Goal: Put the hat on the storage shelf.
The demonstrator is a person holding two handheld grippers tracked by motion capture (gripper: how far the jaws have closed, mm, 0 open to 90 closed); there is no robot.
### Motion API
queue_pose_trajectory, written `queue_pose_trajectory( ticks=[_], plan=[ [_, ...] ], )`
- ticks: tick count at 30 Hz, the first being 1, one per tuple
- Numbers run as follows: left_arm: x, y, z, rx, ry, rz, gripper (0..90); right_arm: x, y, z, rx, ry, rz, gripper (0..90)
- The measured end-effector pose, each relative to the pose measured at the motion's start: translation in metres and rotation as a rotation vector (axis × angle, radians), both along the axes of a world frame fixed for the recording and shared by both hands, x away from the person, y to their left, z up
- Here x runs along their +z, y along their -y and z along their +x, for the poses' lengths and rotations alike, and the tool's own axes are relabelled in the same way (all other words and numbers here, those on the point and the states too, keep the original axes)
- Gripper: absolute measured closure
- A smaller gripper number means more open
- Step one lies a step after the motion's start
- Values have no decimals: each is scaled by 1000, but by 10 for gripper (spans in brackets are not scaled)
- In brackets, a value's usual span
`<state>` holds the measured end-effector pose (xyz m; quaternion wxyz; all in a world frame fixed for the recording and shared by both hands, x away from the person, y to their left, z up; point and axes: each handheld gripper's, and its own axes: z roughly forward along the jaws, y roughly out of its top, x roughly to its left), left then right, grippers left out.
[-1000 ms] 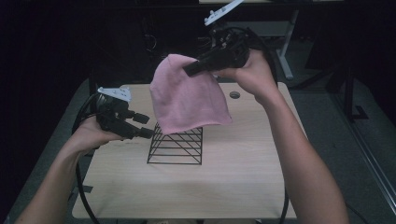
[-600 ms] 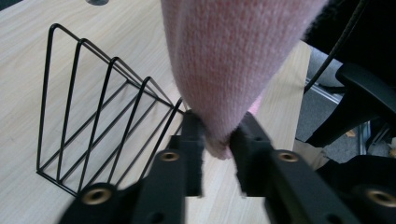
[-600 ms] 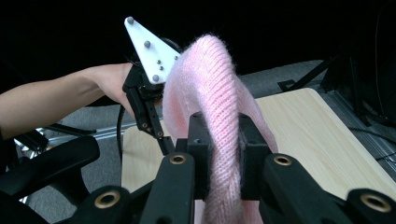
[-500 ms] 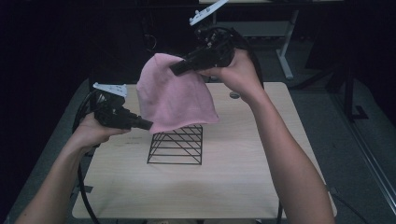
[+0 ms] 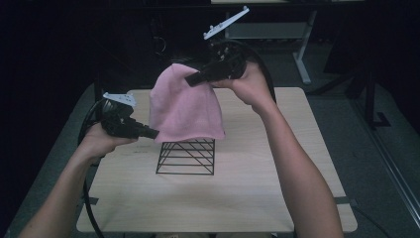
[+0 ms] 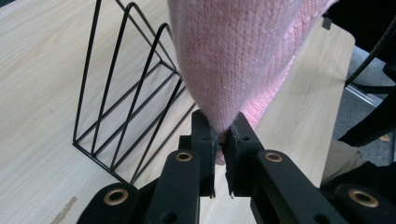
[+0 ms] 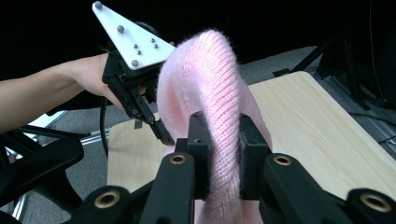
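Observation:
A pink knitted cloth hangs in the air over a black wire rack on the wooden table. My right gripper holds its top edge from the upper right, jaws shut on a thick fold of the knit. My left gripper has just been closing and now pinches the cloth's lower left corner. The cloth rises from those jaws, with the rack to their left. In the right gripper view the left gripper sits behind the cloth, its grey plate on top.
The rack stands near the table's middle, under the cloth's hem. A pale desk frame stands on the floor beyond the far right edge. Black cables trail from both grippers.
The left gripper has moved right to the cloth's lower left corner and shut on it. The right gripper has carried the cloth leftward and a little lower.

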<state>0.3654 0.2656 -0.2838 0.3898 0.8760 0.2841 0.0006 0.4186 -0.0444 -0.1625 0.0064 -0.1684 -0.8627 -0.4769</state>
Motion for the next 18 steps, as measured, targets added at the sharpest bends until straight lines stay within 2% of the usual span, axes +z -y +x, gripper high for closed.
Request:
queue_pose_trajectory(
  ticks=[4,10,15,18],
  plan=[
    [-5,3,2,-1,3,6,836,-7,6,1,-2,-13,4,789],
    [-13,10,2,-1,9,41,836,-16,14,-1,-2,-23,2,788],
    [-15,11,1,5,23,79,836,-23,13,-4,9,-22,9,789],
    [-17,9,-1,8,21,86,836,-26,9,-6,20,-26,10,788]
  ],
)
